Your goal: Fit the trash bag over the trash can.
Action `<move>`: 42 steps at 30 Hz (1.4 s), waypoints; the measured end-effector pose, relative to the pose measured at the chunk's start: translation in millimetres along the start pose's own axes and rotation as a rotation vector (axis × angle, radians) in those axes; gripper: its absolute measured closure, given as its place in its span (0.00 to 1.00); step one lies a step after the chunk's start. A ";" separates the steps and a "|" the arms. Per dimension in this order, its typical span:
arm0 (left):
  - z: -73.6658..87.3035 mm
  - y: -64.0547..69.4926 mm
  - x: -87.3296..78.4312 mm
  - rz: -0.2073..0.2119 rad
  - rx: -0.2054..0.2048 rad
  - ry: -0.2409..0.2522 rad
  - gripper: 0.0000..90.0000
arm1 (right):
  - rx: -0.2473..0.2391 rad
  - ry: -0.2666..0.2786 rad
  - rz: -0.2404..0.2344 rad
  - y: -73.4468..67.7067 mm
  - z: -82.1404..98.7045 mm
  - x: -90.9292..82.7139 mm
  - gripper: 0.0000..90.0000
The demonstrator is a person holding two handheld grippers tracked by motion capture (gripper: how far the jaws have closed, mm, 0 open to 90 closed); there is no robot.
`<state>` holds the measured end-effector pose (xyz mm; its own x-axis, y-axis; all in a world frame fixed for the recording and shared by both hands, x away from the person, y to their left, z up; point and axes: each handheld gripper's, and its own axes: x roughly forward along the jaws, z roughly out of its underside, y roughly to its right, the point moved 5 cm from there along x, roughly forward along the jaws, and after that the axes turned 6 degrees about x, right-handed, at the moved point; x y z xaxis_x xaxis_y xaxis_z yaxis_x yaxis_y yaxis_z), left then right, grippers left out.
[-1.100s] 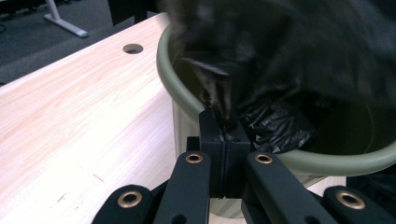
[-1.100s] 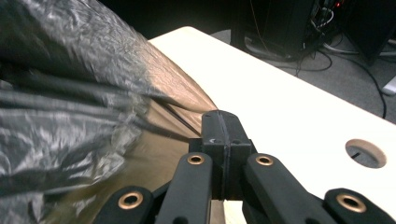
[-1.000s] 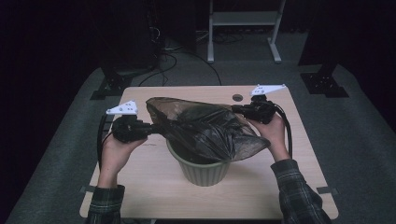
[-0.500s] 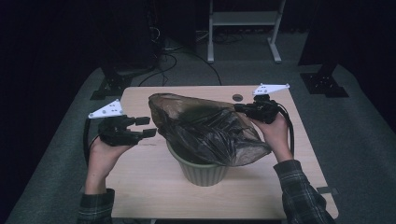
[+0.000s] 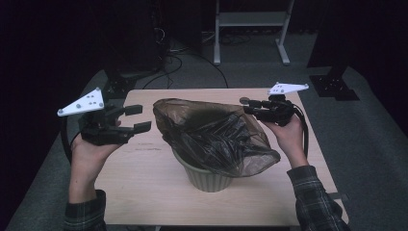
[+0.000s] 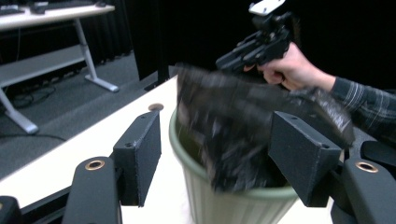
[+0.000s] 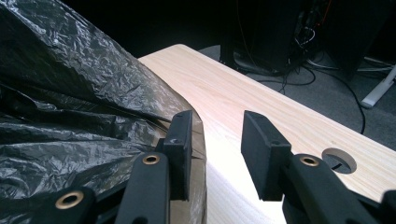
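We're lining a bin: a thin black plastic bag (image 5: 216, 139) is draped over a small green ribbed bin (image 5: 207, 175) near the middle of the light wood table (image 5: 144, 192), mouth flopped open toward the far side, one lobe hanging over the bin's right rim. Left gripper (image 5: 134, 119) sits off to the left, well clear of the bag; its jaws have just been opening and stand wide with nothing between them, which the left gripper view confirms, bag and bin (image 6: 233, 205) ahead of the gap. Right gripper (image 5: 246, 107) is at the bag's far right edge; its jaws have just been opening too, and in the right gripper view the film (image 7: 70, 93) lies beside the left pad, not pinched, so we call it released. Handling, as we judge it: bag is very light, limp, crinkly, slick, tears if yanked, holds no shape and will billow or slide off the rim. Bin looks light and could tip or skid if the film is pulled sideways. Best grip is the hem of the bag mouth, a bunched fold on opposite sides, one per gripper, then stretch down over the rim evenly.
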<state>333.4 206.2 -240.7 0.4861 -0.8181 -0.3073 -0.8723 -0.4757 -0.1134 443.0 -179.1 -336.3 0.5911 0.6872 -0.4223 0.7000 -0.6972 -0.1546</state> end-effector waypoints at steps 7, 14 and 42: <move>-27.7 -6.8 25.6 0.021 0.027 -0.018 0.37 | -0.005 -0.004 -0.005 -1.7 -0.6 1.5 0.70; -50.4 -16.0 54.4 0.049 0.054 -0.049 0.38 | -0.006 -0.005 -0.010 -2.1 -0.9 3.1 0.70; -3.9 -15.4 137.6 0.117 0.090 -0.302 0.58 | 0.012 0.018 -0.047 -2.6 3.6 -1.1 0.69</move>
<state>413.9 99.7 -277.5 0.3562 -0.7267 -0.5874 -0.9291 -0.3423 -0.1399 439.2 -178.7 -338.7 0.5650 0.7224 -0.3986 0.7221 -0.6667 -0.1847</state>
